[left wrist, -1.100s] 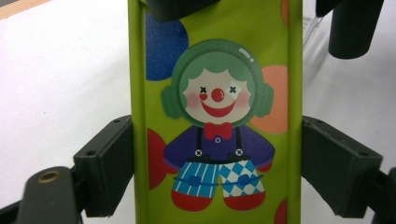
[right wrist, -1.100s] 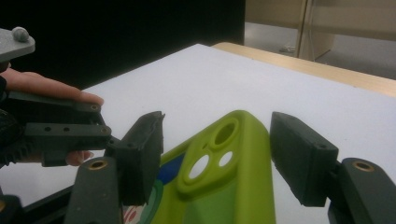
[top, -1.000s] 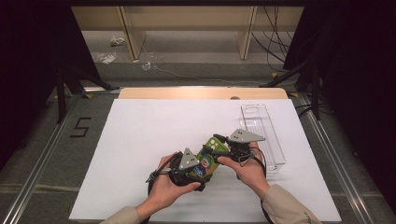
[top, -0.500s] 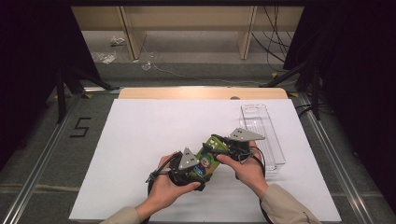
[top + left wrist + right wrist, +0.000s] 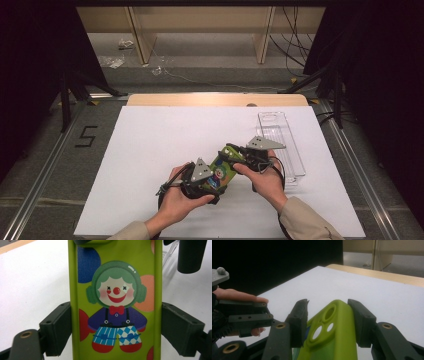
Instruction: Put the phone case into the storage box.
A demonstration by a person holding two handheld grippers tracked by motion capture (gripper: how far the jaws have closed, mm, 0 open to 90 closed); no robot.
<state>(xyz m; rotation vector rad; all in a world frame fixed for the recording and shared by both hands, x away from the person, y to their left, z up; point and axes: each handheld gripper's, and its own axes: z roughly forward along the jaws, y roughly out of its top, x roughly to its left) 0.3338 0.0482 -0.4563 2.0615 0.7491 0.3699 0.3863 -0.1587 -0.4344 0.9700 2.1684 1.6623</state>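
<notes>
Clearly the thing in hand is a green phone case [image 5: 223,170], held just above the white desk [image 5: 150,150] between both tongs, with a clear tray [image 5: 280,135] lying to its right. The left tongs [image 5: 200,181] clamp it across its width — pads pressed on both long edges in the left gripper view, where the clown print [image 5: 116,307] faces the camera. The right tongs [image 5: 328,322] have just been closing on the camera-hole end [image 5: 324,325]; the right pad looks to touch, the left one appears a hair off. I judge the case light, thin and springy, likely to flex or twist, so its rims are the place to grip. The right gripper view shows the lens holes, which the left one barely catches; the high view gives the tray.
</notes>
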